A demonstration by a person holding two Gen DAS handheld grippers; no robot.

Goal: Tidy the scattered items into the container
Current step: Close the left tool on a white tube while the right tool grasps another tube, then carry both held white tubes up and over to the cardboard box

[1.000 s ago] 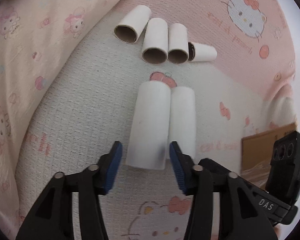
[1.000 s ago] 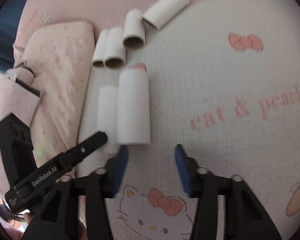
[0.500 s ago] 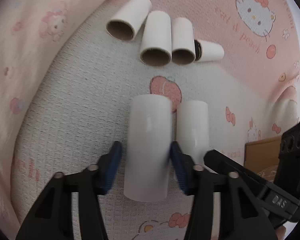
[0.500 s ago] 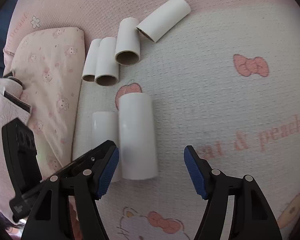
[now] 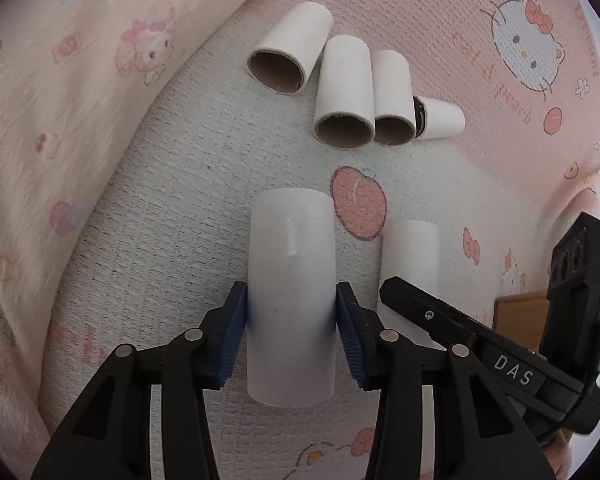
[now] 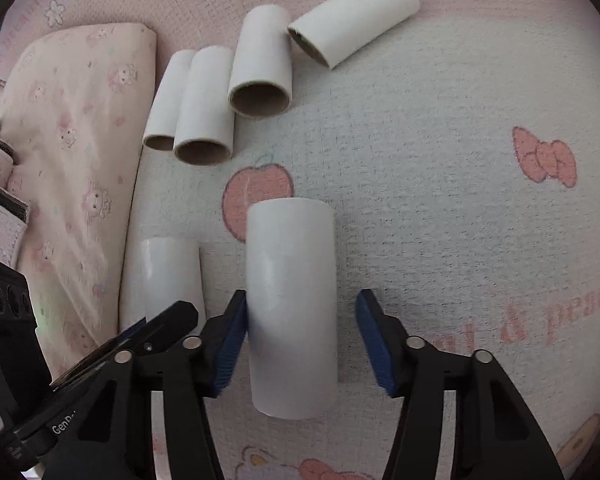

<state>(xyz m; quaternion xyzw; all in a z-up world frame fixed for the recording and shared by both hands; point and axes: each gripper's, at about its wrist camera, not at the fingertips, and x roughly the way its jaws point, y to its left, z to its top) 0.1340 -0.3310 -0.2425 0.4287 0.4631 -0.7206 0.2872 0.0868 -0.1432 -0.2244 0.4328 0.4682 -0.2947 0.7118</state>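
Note:
Two white tubes lie side by side on the Hello Kitty bed cover. My left gripper (image 5: 291,330) is shut on one white tube (image 5: 292,280), both blue pads pressing its sides. My right gripper (image 6: 300,340) is open around the other white tube (image 6: 292,300); its left pad touches the tube and the right pad stands apart. Each tube also shows in the other view, at the right (image 5: 410,264) and at the left (image 6: 164,280). Several cardboard rolls (image 5: 342,92) lie in a row farther ahead, also in the right wrist view (image 6: 260,68).
A folded pink quilt (image 5: 68,120) rises along the left, also in the right wrist view (image 6: 72,152). A brown cardboard box corner (image 5: 516,316) shows at the right edge behind the right gripper's body (image 5: 500,364). The left gripper's body (image 6: 80,380) crosses the lower left.
Both grippers moved forward over the tubes, and the two tubes now lie apart. The left jaws closed onto their tube. The right jaws opened wider, then came around the other tube.

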